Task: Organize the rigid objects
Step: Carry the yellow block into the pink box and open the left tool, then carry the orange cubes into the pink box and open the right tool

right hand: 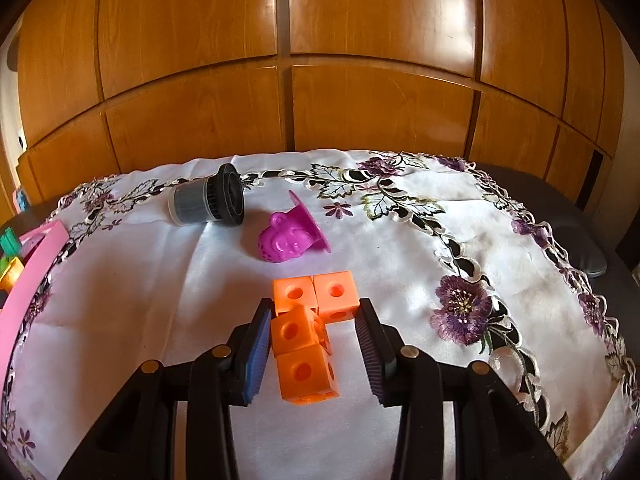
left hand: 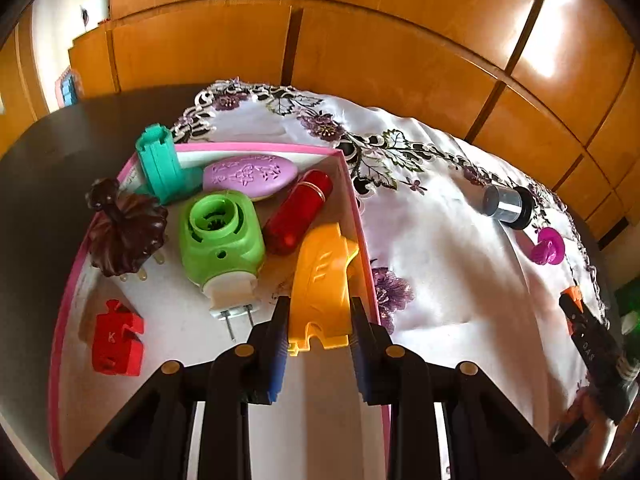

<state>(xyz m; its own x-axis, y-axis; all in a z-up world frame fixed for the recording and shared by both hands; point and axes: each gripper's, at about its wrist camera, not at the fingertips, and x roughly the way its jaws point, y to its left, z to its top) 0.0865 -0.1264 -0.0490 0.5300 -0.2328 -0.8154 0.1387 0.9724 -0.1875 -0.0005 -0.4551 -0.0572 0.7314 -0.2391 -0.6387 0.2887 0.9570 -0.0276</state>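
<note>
In the left wrist view my left gripper [left hand: 319, 312] holds a yellow plastic piece [left hand: 320, 280] between its fingers, over the right inside edge of the pink-rimmed box [left hand: 362, 216]. The box holds a green plug-in device [left hand: 220, 236], a red capsule [left hand: 298, 210], a lilac oval [left hand: 250, 174], a teal piece [left hand: 160, 164], a dark brown leaf-shaped plug [left hand: 126, 230] and a red block [left hand: 116, 338]. In the right wrist view my right gripper [right hand: 314, 322] is open around a cluster of orange holed cubes [right hand: 306, 332] on the white embroidered cloth [right hand: 160, 280].
A grey and black cylinder [right hand: 210, 200] and a magenta mould [right hand: 292, 236] lie on the cloth beyond the cubes. The box's pink rim [right hand: 34, 276] shows at the far left of the right wrist view. Wooden cabinet doors [right hand: 280, 100] stand behind the table.
</note>
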